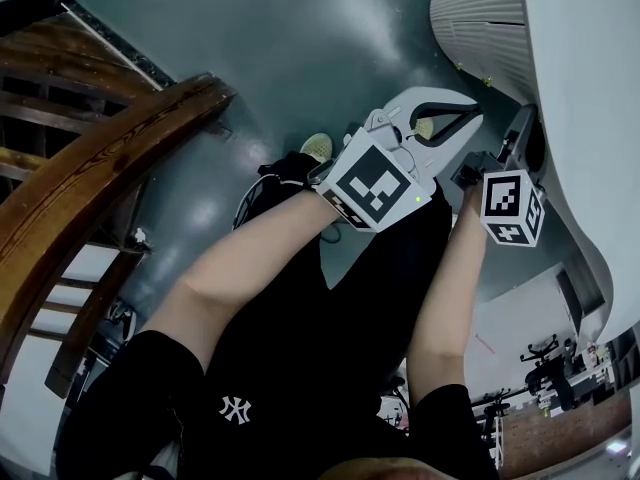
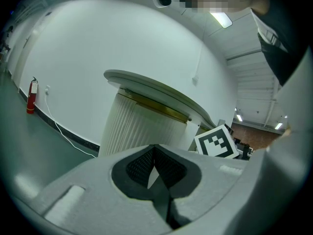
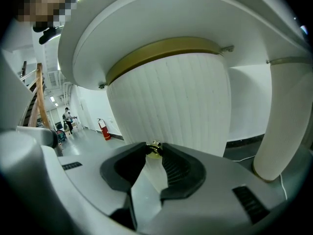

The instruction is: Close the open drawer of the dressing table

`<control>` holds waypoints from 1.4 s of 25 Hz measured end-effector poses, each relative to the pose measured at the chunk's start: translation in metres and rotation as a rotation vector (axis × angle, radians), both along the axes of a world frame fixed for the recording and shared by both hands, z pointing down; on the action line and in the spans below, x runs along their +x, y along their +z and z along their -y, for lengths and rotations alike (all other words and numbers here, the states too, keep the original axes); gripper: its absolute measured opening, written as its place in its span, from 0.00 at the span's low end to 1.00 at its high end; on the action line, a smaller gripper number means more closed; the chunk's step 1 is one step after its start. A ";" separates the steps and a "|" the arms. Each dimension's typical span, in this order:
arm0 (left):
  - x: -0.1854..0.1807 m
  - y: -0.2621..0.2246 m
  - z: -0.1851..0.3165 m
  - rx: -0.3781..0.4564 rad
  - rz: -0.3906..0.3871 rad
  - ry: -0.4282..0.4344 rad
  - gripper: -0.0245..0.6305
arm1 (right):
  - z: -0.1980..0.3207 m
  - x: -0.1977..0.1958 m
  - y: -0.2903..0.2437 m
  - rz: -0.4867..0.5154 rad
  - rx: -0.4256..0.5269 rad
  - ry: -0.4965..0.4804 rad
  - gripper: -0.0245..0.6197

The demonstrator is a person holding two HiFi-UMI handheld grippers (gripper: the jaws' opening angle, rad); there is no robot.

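Here, our right tool [image 3: 154, 153] is clamped on the small gold knob [image 3: 155, 147] of the ribbed white drawer front [image 3: 171, 102]. The knob sits right between the jaw tips, with both tips against it. The drawer front rises straight ahead of this tool, curved like a drum, under a gold band [image 3: 161, 53] and the white surface of the dressing table [image 3: 161, 13]. We cannot tell how far the drawer stands out.

Our left tool [image 2: 154, 149] has its jaws together with nothing between them, and it touches nothing. The same ribbed front is ahead of it and apart from it. The right tool's marker cube [image 2: 215, 141] shows just to its right.

Below both tools we see our legs [image 1: 260, 258] and the dark floor [image 1: 300, 48]. A wooden rail [image 1: 100, 168] runs well off to the left of the left tool.
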State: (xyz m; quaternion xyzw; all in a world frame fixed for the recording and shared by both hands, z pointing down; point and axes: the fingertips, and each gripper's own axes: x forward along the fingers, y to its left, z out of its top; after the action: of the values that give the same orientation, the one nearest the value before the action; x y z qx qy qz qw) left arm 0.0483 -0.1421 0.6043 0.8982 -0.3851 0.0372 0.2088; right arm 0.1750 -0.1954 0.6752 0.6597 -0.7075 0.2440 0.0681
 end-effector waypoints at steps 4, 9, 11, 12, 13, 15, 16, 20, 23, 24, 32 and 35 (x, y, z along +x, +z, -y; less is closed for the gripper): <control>-0.003 -0.005 -0.003 -0.014 0.007 0.008 0.05 | -0.001 0.000 0.003 -0.025 -0.032 -0.006 0.22; -0.005 -0.029 -0.013 -0.020 0.021 0.026 0.05 | -0.022 0.000 -0.004 -0.054 -0.077 0.005 0.17; -0.006 -0.044 -0.020 -0.012 0.034 0.037 0.05 | -0.037 -0.001 -0.012 -0.065 -0.091 0.000 0.12; -0.006 -0.052 -0.023 -0.011 0.039 0.042 0.05 | -0.046 -0.002 -0.017 -0.062 -0.098 -0.001 0.10; -0.006 -0.060 -0.027 -0.011 0.041 0.047 0.05 | -0.053 -0.003 -0.023 -0.055 -0.103 -0.002 0.09; -0.007 -0.076 -0.032 -0.012 0.044 0.054 0.05 | -0.066 -0.006 -0.039 -0.038 -0.107 -0.008 0.08; -0.008 -0.085 -0.034 -0.012 0.047 0.057 0.05 | -0.071 -0.009 -0.048 -0.030 -0.108 -0.012 0.07; -0.006 -0.119 -0.045 -0.009 0.053 0.080 0.05 | -0.091 -0.019 -0.093 0.006 -0.098 -0.026 0.06; 0.000 -0.147 -0.054 0.003 0.054 0.111 0.05 | -0.099 -0.028 -0.135 0.022 -0.066 -0.055 0.06; 0.000 -0.156 -0.058 0.005 0.054 0.118 0.05 | -0.102 -0.032 -0.150 0.023 -0.053 -0.070 0.06; 0.000 -0.236 -0.074 0.041 0.052 0.138 0.05 | -0.110 -0.062 -0.268 0.041 0.070 -0.185 0.06; -0.003 -0.262 -0.073 0.060 0.043 0.142 0.05 | -0.114 -0.074 -0.300 0.042 0.095 -0.218 0.06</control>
State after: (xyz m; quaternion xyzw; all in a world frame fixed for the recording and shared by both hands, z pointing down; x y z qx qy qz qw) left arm 0.0448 -0.0687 0.3423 0.9280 -0.3260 0.0597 0.1704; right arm 0.1012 -0.0818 0.3756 0.5761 -0.7871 0.2150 0.0483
